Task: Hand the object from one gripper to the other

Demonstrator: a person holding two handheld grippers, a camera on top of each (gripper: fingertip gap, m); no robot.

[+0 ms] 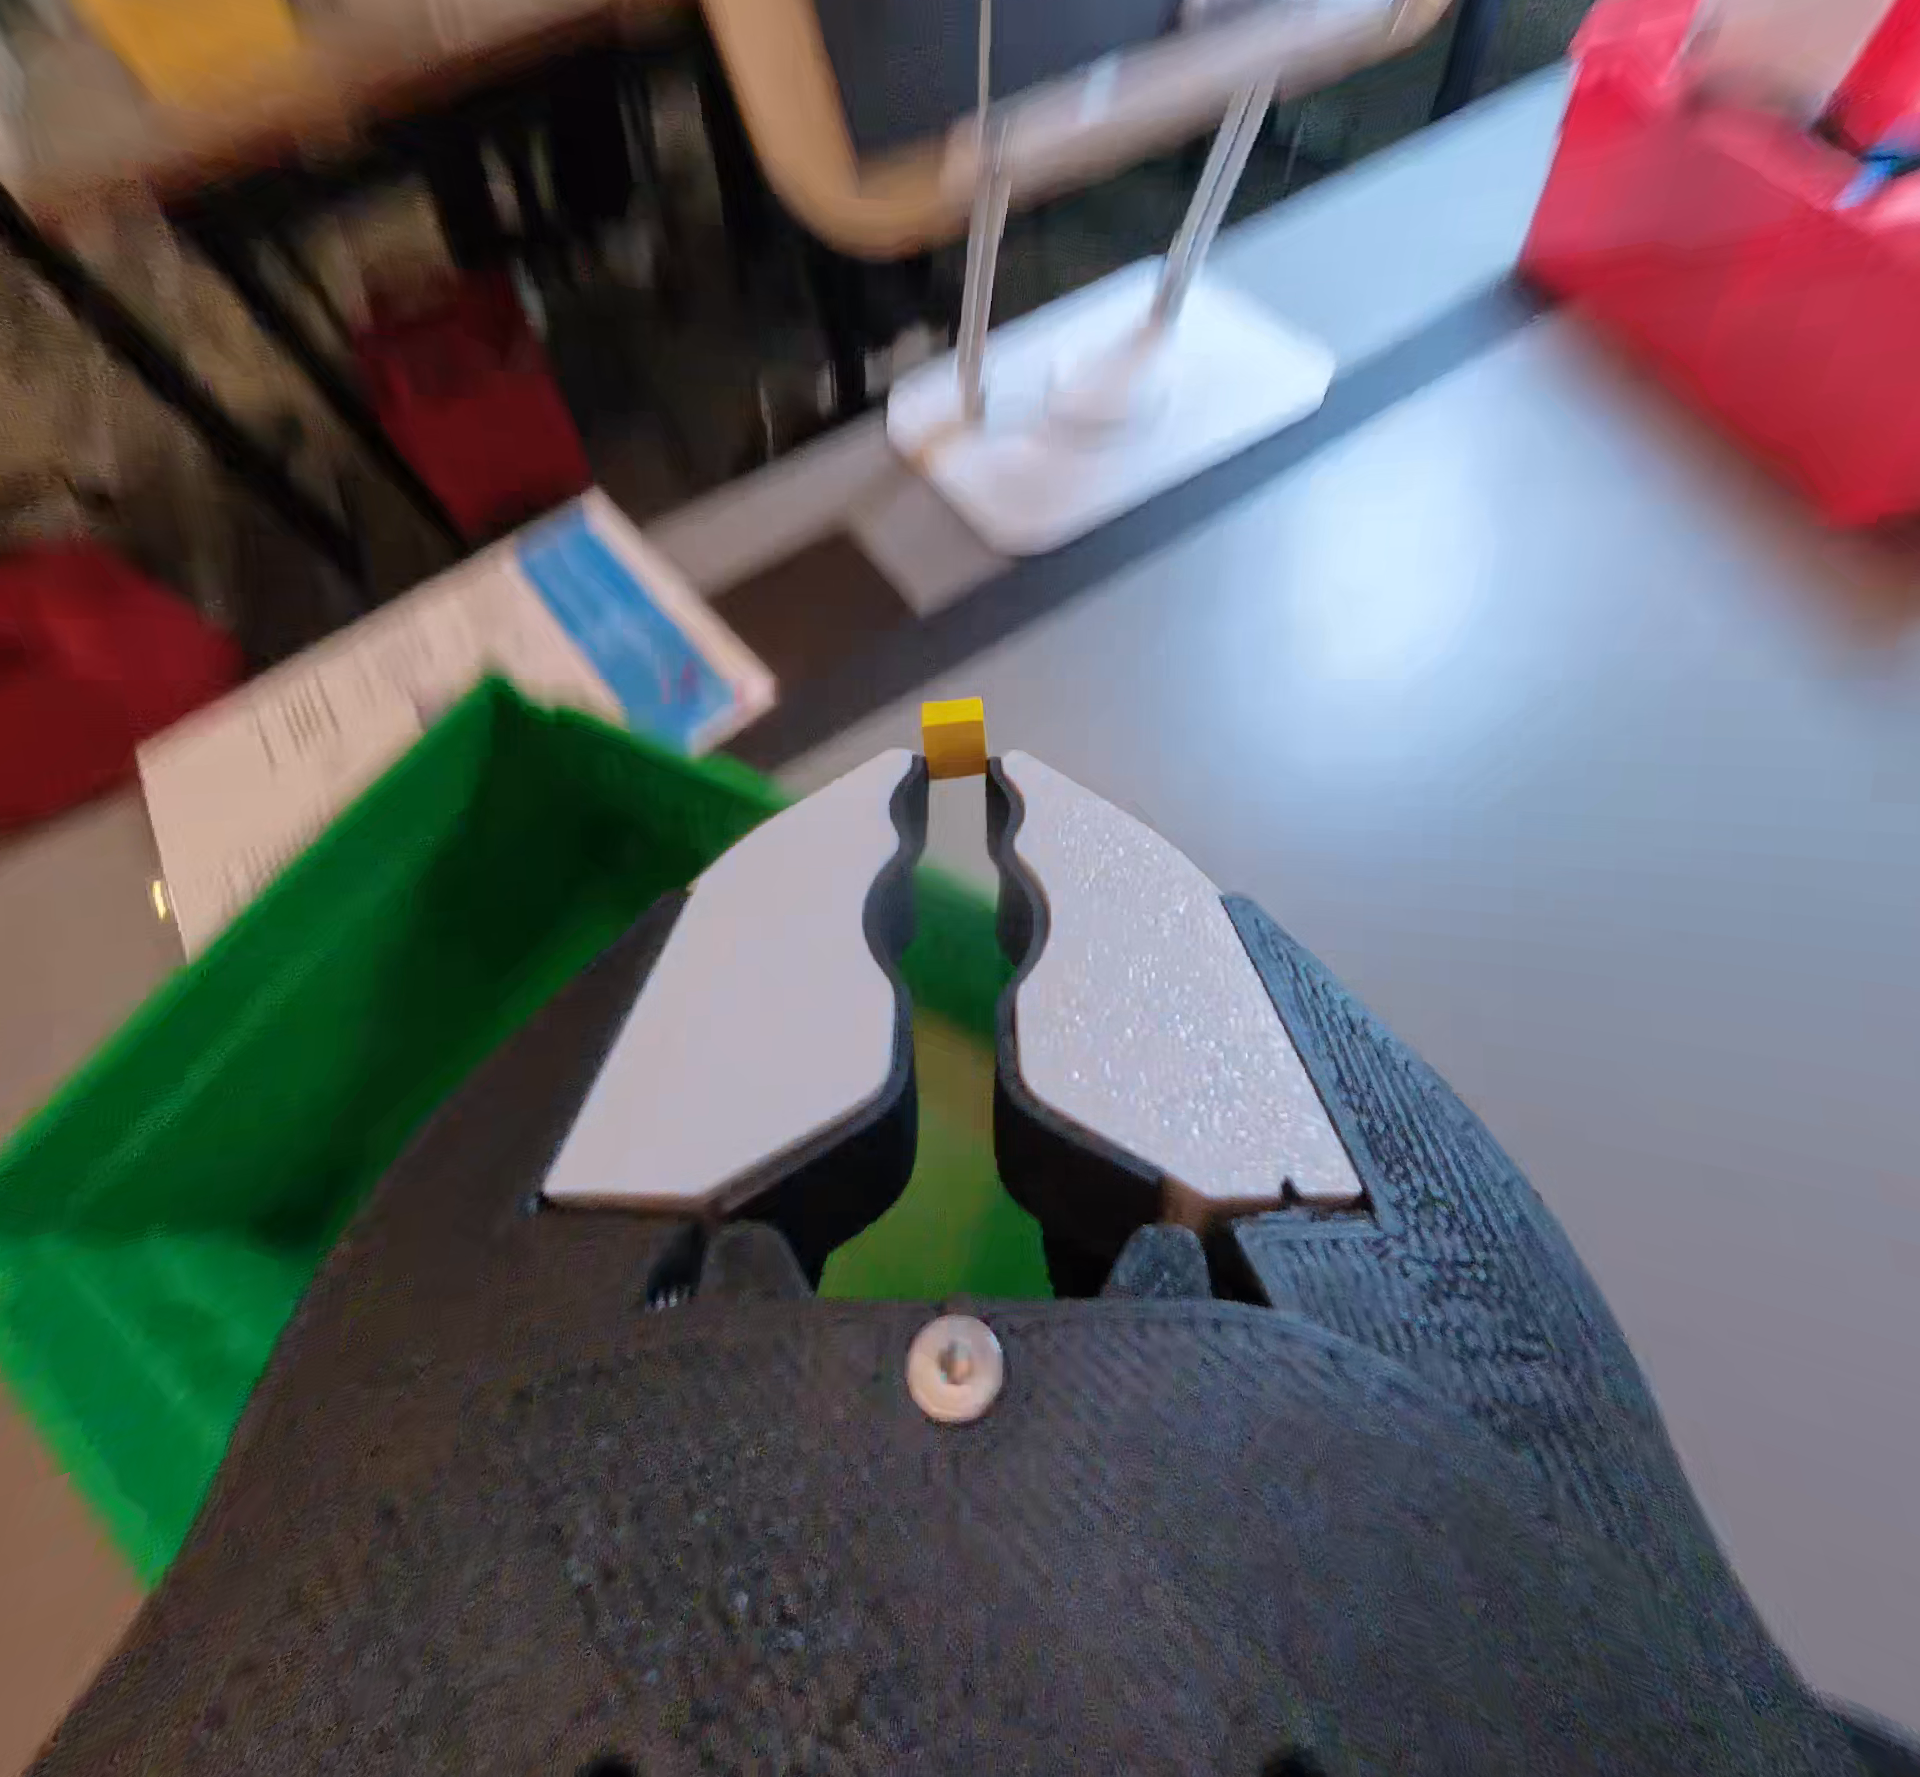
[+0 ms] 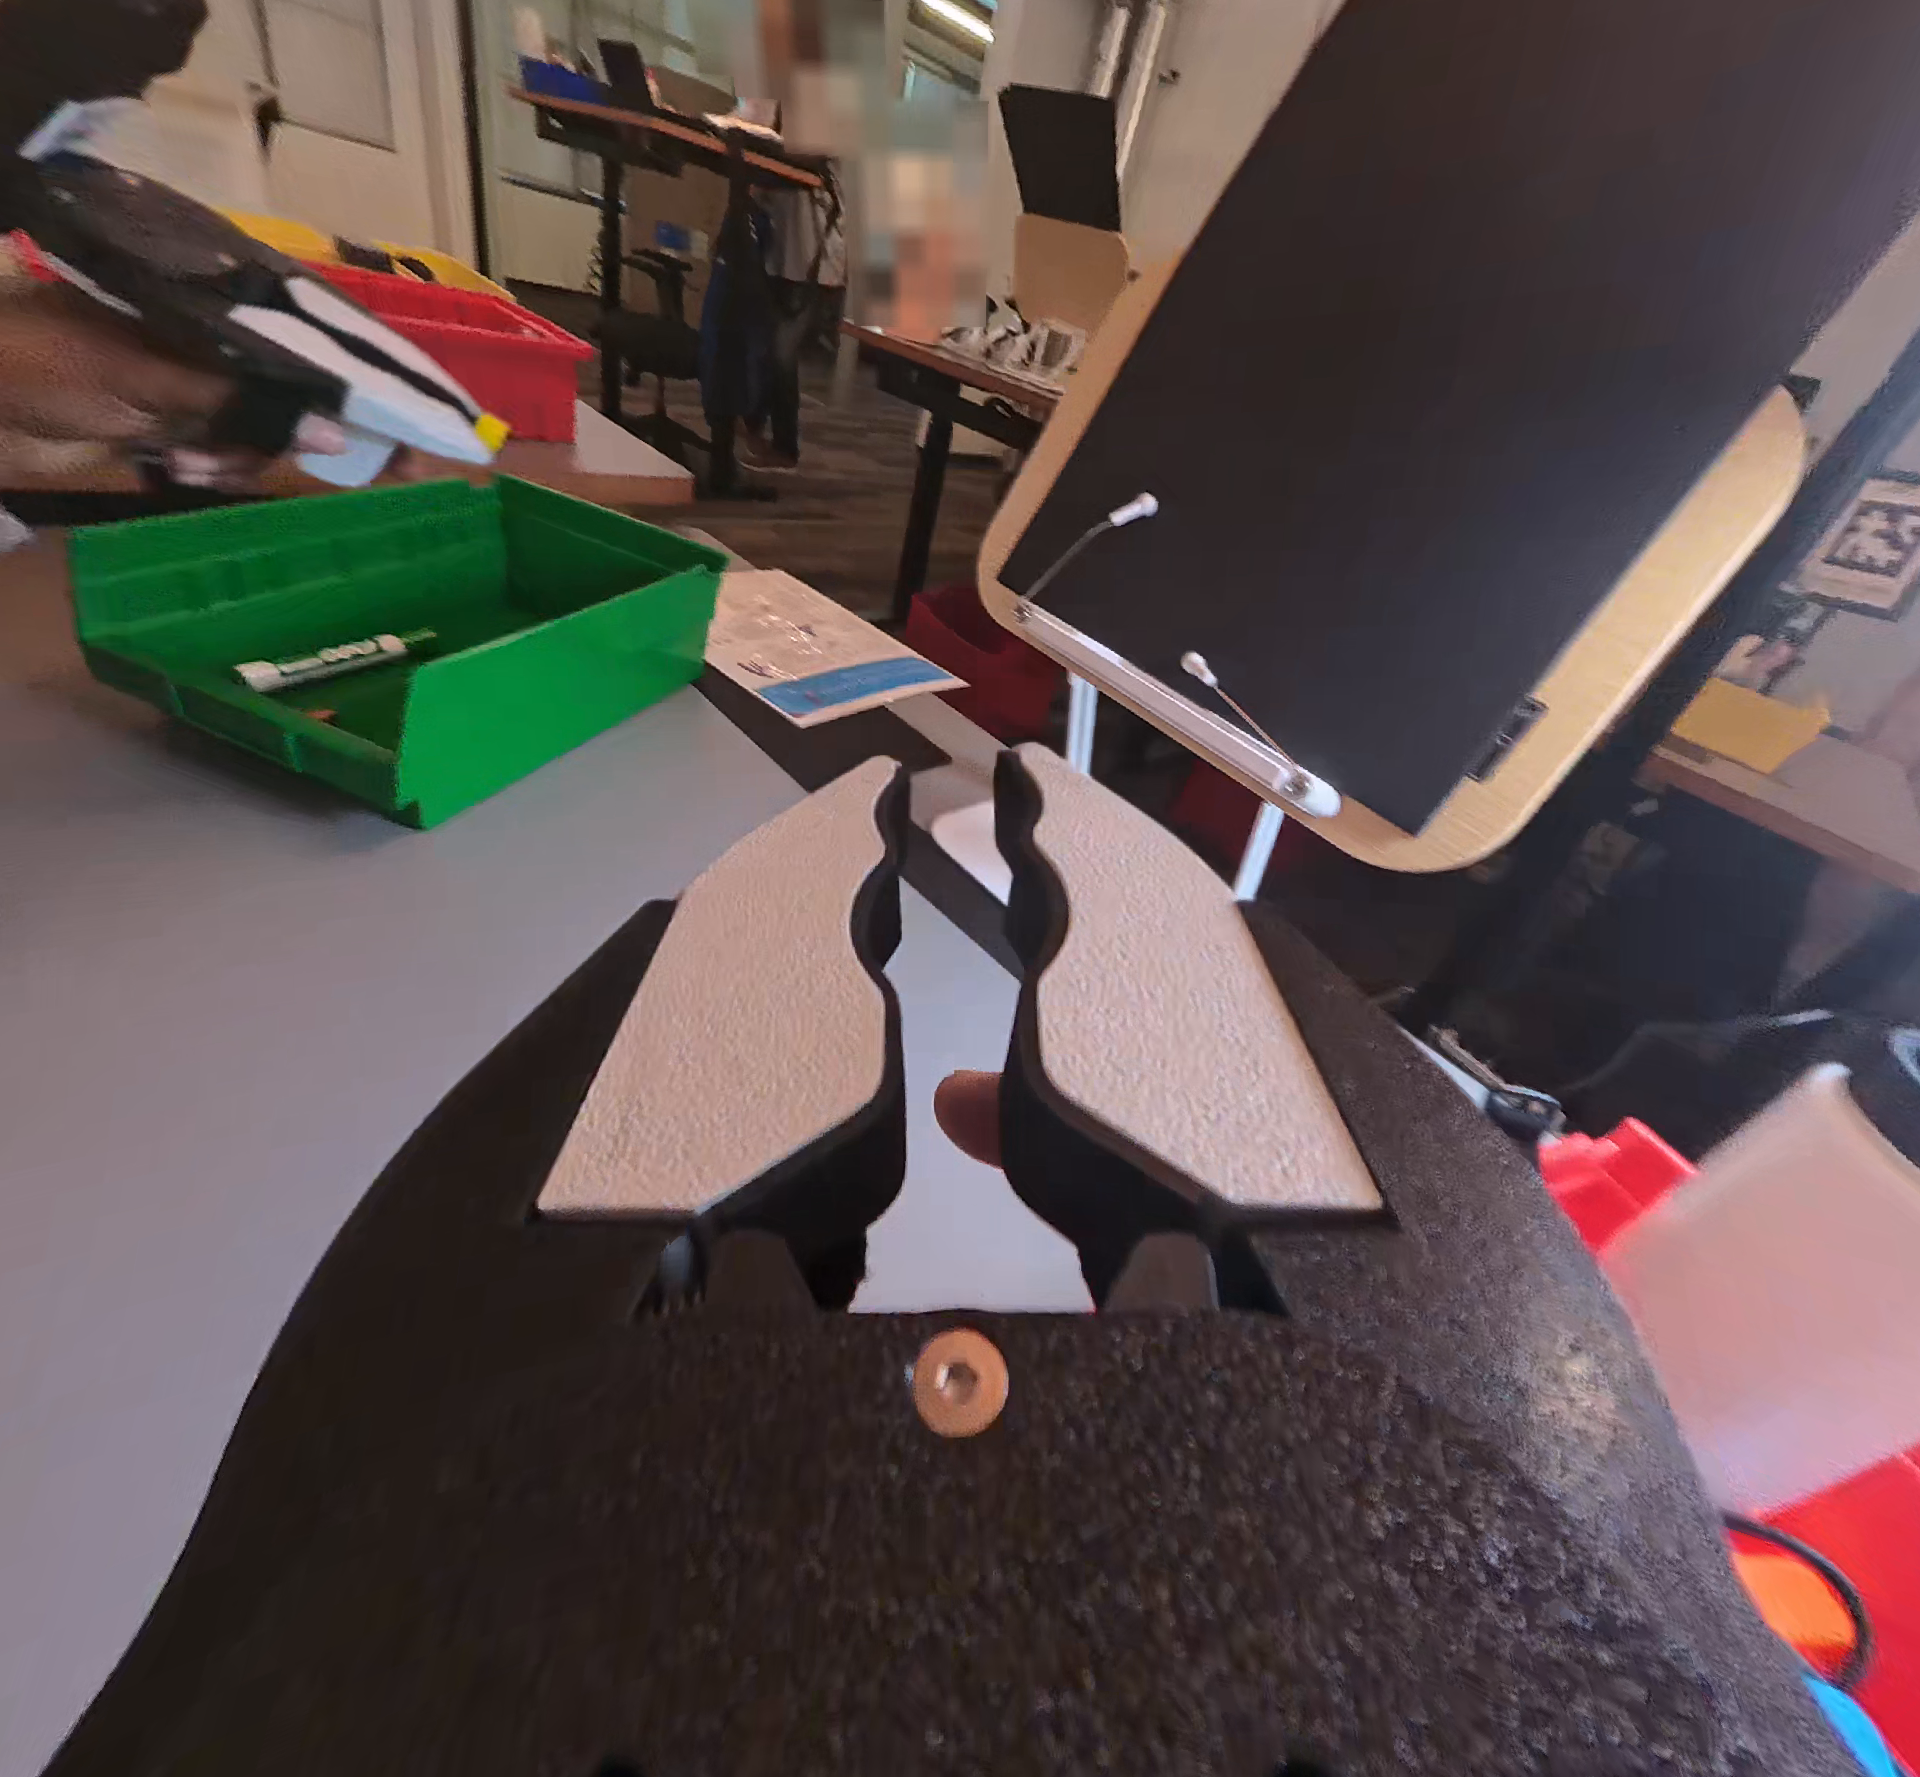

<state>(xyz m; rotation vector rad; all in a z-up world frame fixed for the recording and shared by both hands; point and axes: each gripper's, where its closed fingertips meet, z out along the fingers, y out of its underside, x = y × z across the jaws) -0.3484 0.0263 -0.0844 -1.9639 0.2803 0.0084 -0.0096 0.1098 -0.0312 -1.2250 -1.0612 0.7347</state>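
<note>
My right hand-held gripper (image 2: 948, 777) sits released with nothing in it, low over the worktop (image 2: 260, 948). Farther off, above the green bin (image 2: 540, 688), my left hand-held gripper (image 1: 956, 763) pinches the yellow block (image 1: 953, 738) at its fingertips. The block looks tiny, light and stiff, so I'd take it by the exposed front half.

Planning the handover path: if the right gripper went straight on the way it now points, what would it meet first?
Probably the white base of the tilted board stand, seen in the gap beyond the open right gripper. Depth is unclear. The yellow block in the left gripper lies far off to the left.
</note>
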